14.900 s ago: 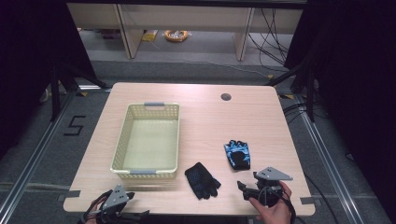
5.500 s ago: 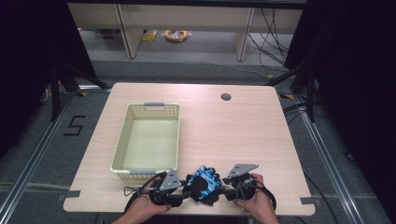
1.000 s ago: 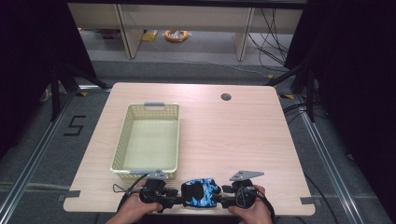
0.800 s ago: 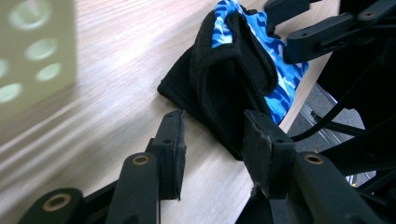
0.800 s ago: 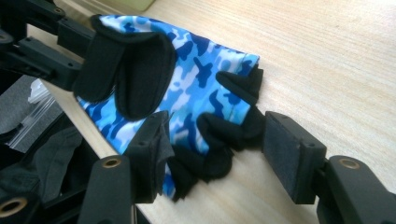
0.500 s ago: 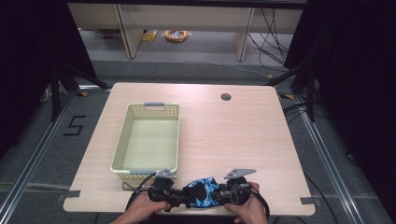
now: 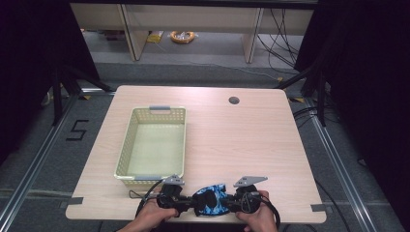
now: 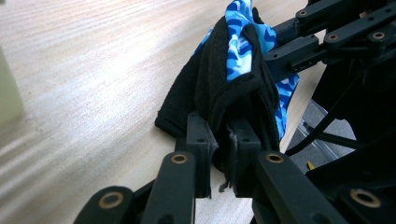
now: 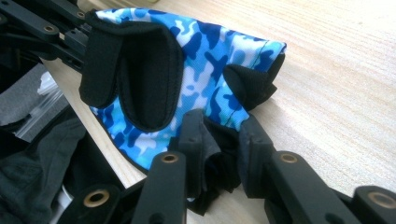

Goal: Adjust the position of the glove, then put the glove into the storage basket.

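At the lower centre of the high view, near the front edge of the table (image 7: 251, 140), the left gripper (image 7: 180, 204) and the right gripper (image 7: 235, 203) pinch opposite ends of a pair of gloves (image 7: 211, 203), a black one and a blue camouflage one bunched together. In the left gripper view the jaws are clamped on black fabric at lower centre (image 8: 224, 107); in the right gripper view the jaws close on the dark cuff below the blue cloth (image 9: 196, 79).

The bundle looks loose. Each grip appears to bite only a fold near an edge, so one glove could slip free if the hands pull apart or lift unevenly. It also sits near the table's front edge, and a dropped glove might go over.

The basket (image 7: 126, 152) stands empty at centre left, just beyond the left gripper.

About fifteen seconds earlier the two gloves lay apart on the table at lower right, and the grippers sat idle at the bottom corners. Half a second ago the hands were already on the bundle, much as now.
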Tool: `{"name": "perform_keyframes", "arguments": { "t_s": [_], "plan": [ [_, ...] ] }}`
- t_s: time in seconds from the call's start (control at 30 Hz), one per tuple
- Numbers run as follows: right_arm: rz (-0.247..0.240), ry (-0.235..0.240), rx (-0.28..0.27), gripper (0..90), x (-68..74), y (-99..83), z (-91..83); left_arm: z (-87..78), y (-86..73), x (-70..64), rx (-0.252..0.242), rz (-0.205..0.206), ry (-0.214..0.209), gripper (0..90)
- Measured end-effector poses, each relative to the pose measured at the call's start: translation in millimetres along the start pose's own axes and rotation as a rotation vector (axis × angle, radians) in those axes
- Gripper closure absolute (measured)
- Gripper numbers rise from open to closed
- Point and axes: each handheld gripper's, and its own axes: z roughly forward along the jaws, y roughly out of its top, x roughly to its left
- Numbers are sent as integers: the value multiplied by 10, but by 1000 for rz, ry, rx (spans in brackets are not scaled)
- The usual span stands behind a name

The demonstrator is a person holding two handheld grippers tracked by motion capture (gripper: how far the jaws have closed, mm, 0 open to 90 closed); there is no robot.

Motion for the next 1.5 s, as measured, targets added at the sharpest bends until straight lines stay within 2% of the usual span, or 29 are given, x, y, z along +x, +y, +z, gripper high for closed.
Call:
{"name": "perform_keyframes", "arguments": {
  "t_s": [0.03, 0.07, 0.13, 0.17, 0.2, 0.27, 0.3, 0.33, 0.4, 0.47, 0.5, 0.53, 0.67, 0.73, 0.77, 0.8, 0.87, 0.9, 1.0, 1.03, 1.13, 1.17, 1.2, 1.27, 1.37, 1.4, 1.43, 1.47, 1.5],
  "plan": [
    [-1, 10, -5, 756, -3, -2, -1, 3, 2, -4, -5, -6, 3, 813],
    [-9, 0, 18, 758, -10, 5, -29, -4, 6, -4, 2, -4, 15, 815],
    [0, 6, -2, 762, -15, -5, -40, -5, 14, -11, -3, -1, 16, 820],
    [16, 9, -6, 764, -14, -10, -53, -2, 24, -8, -6, 6, -6, 822],
    [5, 18, -12, 765, -27, -12, -65, -7, 35, -13, -16, 12, -4, 825],
    [23, 24, -45, 771, -42, -16, -91, -27, 55, -22, -25, 16, -1, 830],
    [24, 58, -54, 772, -52, -14, -91, -38, 62, -22, -33, 24, 6, 833],
    [31, 46, -56, 774, -40, -11, -112, -42, 69, -29, -44, 26, 5, 834],
    [12, 65, -77, 775, -52, -4, -109, -52, 79, -45, -51, 29, 14, 835],
    [17, 61, -75, 776, -37, -4, -123, -68, 86, -55, -49, 39, 32, 838],
    [17, 51, -75, 775, -27, -6, -134, -67, 85, -52, -56, 39, 24, 839],
    [22, 73, -81, 776, -29, -8, -127, -78, 86, -42, -49, 49, 14, 838],
    [26, 64, -93, 776, 8, -13, -161, -113, 86, -54, -59, 56, 21, 839],
    [36, 61, -94, 777, 33, -12, -177, -131, 87, -62, -65, 64, 21, 839],
    [70, 83, -96, 777, 69, -14, -184, -139, 88, -72, -72, 66, 22, 839],
    [38, 72, -107, 777, 62, -8, -190, -157, 90, -85, -68, 69, 41, 839],
    [31, 94, -119, 777, 70, 2, -202, -180, 94, -88, -80, 77, 24, 838],
    [23, 73, -121, 777, 82, 8, -226, -193, 95, -93, -86, 79, 22, 837],
    [37, 98, -135, 778, 119, 15, -253, -243, 116, -116, -90, 100, 24, 837],
    [38, 100, -140, 777, 141, 22, -268, -257, 124, -134, -96, 95, 33, 836],
    [39, 106, -146, 778, 186, 60, -319, -338, 177, -146, -106, 122, 21, 836],
    [23, 105, -159, 778, 183, 79, -332, -371, 194, -149, -113, 120, 18, 836],
    [51, 111, -161, 779, 230, 92, -363, -400, 211, -156, -121, 118, 18, 836],
    [17, 109, -178, 779, 263, 129, -400, -464, 247, -165, -119, 126, 31, 836],
    [31, 124, -195, 779, 354, 197, -434, -562, 312, -182, -128, 142, 49, 835],
    [-21, 116, -215, 779, 327, 235, -430, -592, 335, -183, -134, 135, 39, 835],
    [-17, 117, -212, 779, 335, 272, -440, -630, 361, -192, -139, 128, 56, 835],
    [-30, 122, -230, 779, 330, 313, -428, -676, 395, -187, -136, 141, 56, 835],
    [-19, 123, -230, 779, 341, 358, -448, -717, 432, -182, -140, 160, 62, 835]
  ]
}}
